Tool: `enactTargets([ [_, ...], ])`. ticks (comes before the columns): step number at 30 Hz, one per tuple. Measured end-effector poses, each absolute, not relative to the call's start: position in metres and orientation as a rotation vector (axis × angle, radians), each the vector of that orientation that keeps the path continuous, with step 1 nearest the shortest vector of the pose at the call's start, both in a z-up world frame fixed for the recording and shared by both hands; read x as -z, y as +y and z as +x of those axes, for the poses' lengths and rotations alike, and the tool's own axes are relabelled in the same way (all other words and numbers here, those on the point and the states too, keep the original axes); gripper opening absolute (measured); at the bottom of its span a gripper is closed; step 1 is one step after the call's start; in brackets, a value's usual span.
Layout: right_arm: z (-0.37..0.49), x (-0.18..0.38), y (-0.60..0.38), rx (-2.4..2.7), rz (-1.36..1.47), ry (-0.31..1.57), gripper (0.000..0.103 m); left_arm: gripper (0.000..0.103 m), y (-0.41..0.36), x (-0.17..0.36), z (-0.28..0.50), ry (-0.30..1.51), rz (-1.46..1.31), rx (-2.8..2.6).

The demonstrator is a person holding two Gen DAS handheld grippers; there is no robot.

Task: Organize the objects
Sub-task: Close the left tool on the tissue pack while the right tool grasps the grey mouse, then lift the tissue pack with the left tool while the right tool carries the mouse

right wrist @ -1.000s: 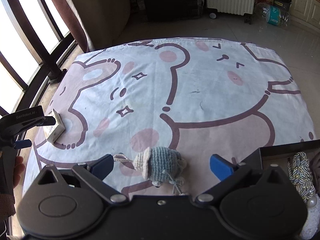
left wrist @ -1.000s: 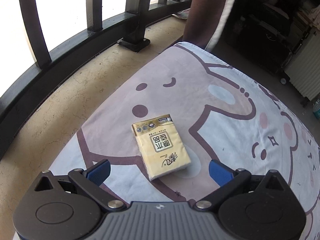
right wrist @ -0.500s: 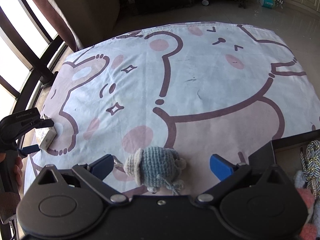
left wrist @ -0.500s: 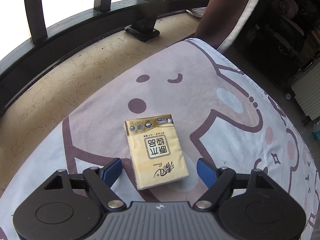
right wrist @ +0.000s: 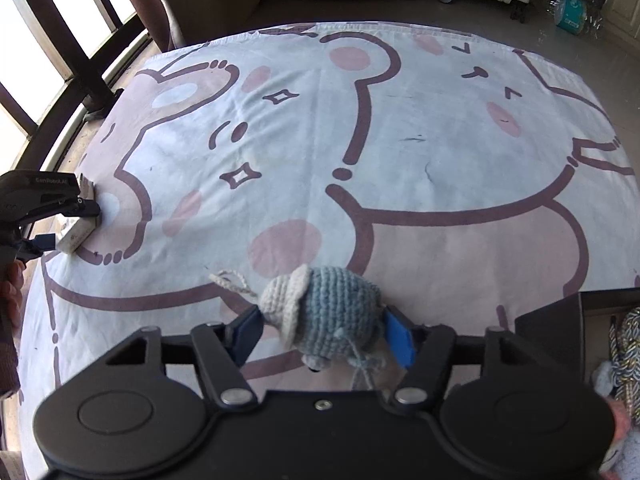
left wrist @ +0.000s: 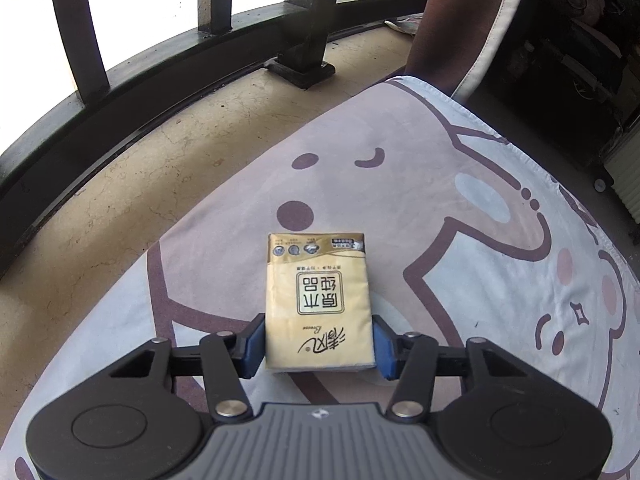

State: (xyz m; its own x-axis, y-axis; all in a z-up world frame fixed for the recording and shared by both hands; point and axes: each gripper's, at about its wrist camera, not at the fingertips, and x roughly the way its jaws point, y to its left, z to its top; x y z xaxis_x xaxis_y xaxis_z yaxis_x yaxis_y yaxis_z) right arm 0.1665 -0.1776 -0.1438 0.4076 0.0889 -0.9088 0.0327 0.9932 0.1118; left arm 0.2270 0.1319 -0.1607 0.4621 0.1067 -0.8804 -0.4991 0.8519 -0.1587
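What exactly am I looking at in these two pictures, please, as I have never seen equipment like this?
No robot here: a person holds a hand-operated, two-finger gripper in each hand, and each gripper carries a wide-angle camera looking forward along its fingers. The black and grey shape at the bottom of each picture is the gripper itself.

The left picture comes from the left gripper. Its blue pads are closing on both sides of a yellow tissue pack that lies on a cartoon-printed sheet beside a dark railing.

The right picture comes from the right gripper, closing around a small blue and cream crocheted toy on the same sheet. At its left edge you can see the other gripper at the pack, and at the right edge a dark box with cords and soft things in it.
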Motion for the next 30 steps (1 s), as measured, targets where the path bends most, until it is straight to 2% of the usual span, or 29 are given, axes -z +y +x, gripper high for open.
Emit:
enactTargets([
  [15,0.153,0.115,-0.185,-0.04,0.167,1.129,0.06,0.052,0.109,0.147,0.202,1.152,-0.316,-0.216],
  [30,0.127,0.08,-0.185,-0.045,0.203,1.06,0.06,0.052,0.07,0.091,0.162,1.086,-0.213,-0.078],
])
